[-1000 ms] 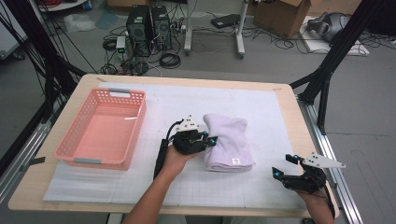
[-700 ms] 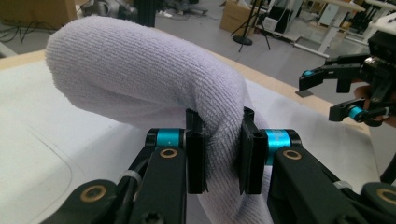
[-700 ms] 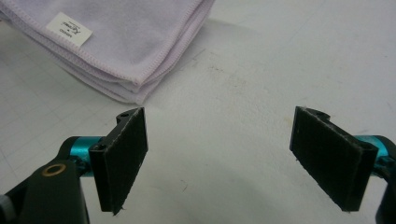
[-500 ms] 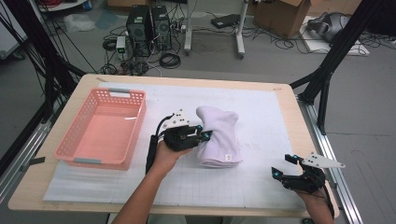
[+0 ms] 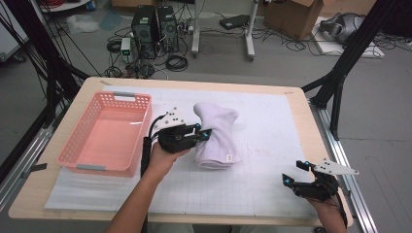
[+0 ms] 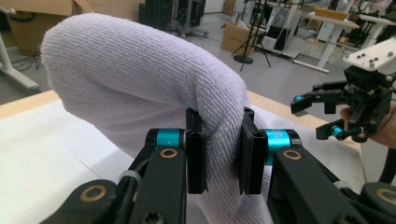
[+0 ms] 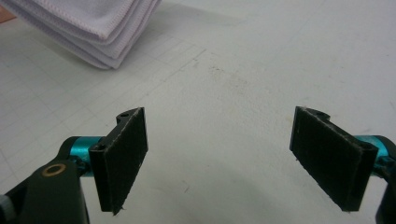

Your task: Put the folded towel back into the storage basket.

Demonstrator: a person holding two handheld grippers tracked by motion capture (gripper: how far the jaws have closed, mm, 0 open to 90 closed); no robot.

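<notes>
over by the left edge of the desk point(image 5: 291, 97) there's a pink basket point(image 5: 104, 133) with holey walls, sitting on the white gridded mat point(image 5: 272, 145). nothing in it as far as i can tell, and its long side runs pretty much along the desk's left edge, with a thin strip of bare wood showing outside it.

just right of the basket, around the middle of the desk, the left gripper point(image 5: 201, 135) is clamped onto a folded white towel point(image 5: 216, 133). in the left gripper view the two black pads point(image 6: 196, 154) squeeze a thick fold of the terry cloth point(image 6: 140, 79) between them, and the cloth bulges up and over the jaws. from the high view the far end of the towel looks lifted and humped while the near end with the little tag lies on the mat. the gap between the basket's right wall and the towel is narrow, basically taken up by the hand point(image 5: 163, 158) and gripper body.

right of the towel there's a big open stretch of mat, all the way to the desk's right edge.

down in the near right corner sits the right gripper point(image 5: 296, 174), jaws spread wide with nothing between them. its own view shows the bare mat point(image 7: 224, 84) between the pads point(image 7: 123, 154) and a corner of the folded towel's stacked edges point(image 7: 98, 28) at top left, well apart.
</notes>
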